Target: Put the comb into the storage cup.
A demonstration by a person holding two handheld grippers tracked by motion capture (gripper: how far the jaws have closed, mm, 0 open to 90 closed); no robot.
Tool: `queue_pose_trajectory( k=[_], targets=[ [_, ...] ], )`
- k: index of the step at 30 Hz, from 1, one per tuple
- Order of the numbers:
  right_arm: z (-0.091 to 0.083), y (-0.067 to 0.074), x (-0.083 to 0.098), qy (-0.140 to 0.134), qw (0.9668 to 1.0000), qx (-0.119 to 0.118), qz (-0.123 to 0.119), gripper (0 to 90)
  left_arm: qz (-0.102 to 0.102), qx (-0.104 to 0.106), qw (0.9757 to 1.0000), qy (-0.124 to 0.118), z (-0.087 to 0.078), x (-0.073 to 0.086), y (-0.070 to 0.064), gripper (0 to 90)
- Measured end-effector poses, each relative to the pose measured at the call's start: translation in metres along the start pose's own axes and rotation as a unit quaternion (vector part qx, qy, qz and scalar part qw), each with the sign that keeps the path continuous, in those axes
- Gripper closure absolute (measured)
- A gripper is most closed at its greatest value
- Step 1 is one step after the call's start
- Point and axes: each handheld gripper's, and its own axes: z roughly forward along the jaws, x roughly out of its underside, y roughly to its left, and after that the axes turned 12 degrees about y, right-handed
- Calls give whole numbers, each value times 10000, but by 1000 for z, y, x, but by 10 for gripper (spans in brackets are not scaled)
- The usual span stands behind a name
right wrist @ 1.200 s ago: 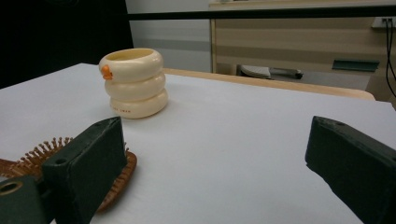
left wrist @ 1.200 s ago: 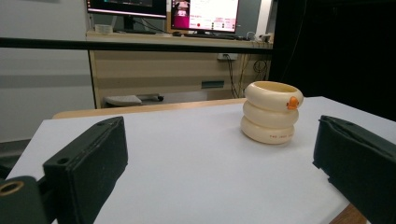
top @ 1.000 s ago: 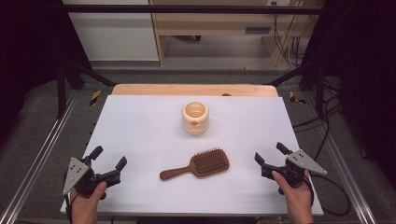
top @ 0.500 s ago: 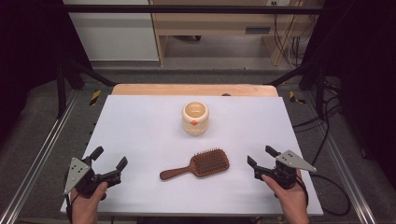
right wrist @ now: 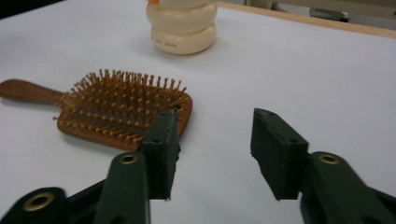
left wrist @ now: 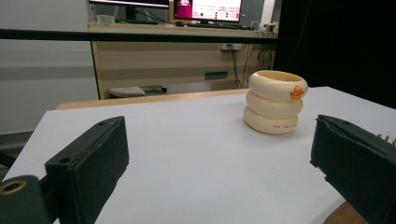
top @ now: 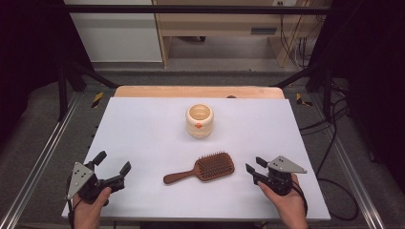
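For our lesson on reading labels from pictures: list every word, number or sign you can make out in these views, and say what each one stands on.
None can be read.
Cream ring-stacked ceramic cup: a short row of small reddish print on its lowest ring, too small and blurred to read.
Bright monitor screen on the desk behind the table: pink and white shapes, text blurred.
Brown wooden paddle hairbrush: no lettering visible.

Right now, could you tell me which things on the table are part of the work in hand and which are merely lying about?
In hand:
- wooden hairbrush, bristles up, nearest the right gripper, whose jaws stand open
- left gripper, open, off to the side

Lying about:
- cream ringed cup, upright, farther back
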Motion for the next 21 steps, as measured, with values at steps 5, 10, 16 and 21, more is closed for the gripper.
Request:
queue_pose_trajectory(
  k=[5,10,16,21],
  targets=[
    [5,10,1,215,9994,-102,-269,680,-11,36,10000,46,5,-1,-1,49],
    [9,16,2,319,9985,-210,-384,805,80,76,9999,133,6,0,-5,49],
    [13,18,2,445,9982,-208,-335,900,84,160,9996,197,9,1,-6,50],
    [16,17,1,513,9982,-187,-257,900,98,170,9995,250,10,2,-8,51]
  ],
)
